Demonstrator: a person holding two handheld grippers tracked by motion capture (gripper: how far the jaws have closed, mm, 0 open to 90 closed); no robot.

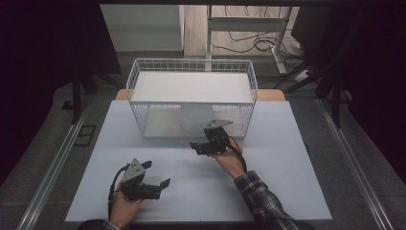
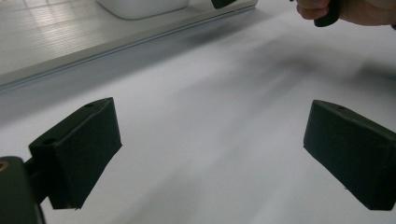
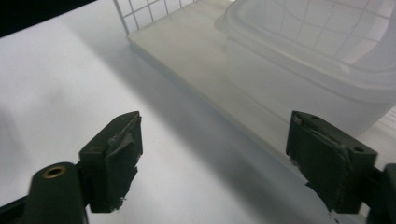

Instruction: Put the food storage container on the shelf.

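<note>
Right hand-held gripper (image 1: 207,142) hangs just in front of the white wire basket (image 1: 191,65), jaws spread wide and nothing between them, so that one is released. Look along its jaws in the right gripper view and there is the translucent plastic container (image 3: 299,79), sitting on the lower shelf of the basket, upright, close behind the wire mesh and near the shelf's front edge. In the high view the same container (image 1: 195,119) shows as a pale rounded tub under the basket's upper shelf, a little right of centre, with the right hand-held gripper near it but apart from it, no contact. Left hand-held gripper (image 1: 152,179) rests low over the grey bench (image 1: 287,191), well apart from the basket, jaws also wide and bare, bench surface showing plainly between them in the left gripper view. So where does the job stand? By my reading the container is placed: it sits squarely inside the basket and neither tool has a grip on it. What seems left is small, clearing the right hand away from the basket front without nudging the wire. The rest of the bench carries nothing else to move, so this looks close to finished.
</note>
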